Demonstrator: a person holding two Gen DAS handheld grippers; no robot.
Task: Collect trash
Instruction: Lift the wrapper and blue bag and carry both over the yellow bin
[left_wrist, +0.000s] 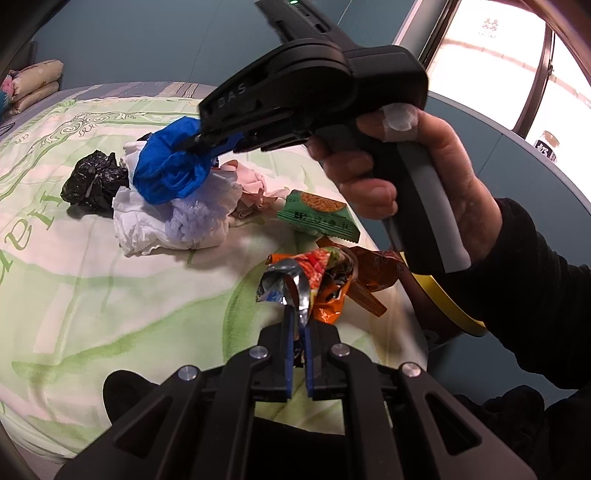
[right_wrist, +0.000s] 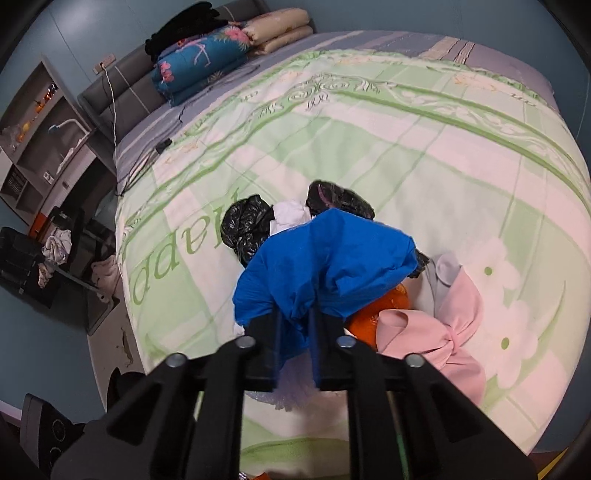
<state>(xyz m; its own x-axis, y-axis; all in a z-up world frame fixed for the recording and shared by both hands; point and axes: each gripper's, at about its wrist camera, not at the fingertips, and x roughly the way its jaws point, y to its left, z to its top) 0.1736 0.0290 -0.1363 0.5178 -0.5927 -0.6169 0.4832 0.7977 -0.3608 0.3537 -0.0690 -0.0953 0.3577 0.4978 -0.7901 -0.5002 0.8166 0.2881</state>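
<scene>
Both grippers are clamping trash: left gripper (left_wrist: 298, 325) pinching the snack wrapper (left_wrist: 314, 284), right gripper (right_wrist: 295, 325) gripping the blue bag (right_wrist: 325, 266). Next they're probably needing a bin, none showing.

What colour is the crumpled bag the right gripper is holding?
Bright blue. The crumpled plastic bag is clamped in the right gripper, seen best in the right wrist view.

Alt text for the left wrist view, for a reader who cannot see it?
The left tool pinches a crumpled foil snack wrapper above a green-and-white bedspread. Beyond it, the hand-held right tool grips a blue plastic bag over a pile of tissues.
</scene>
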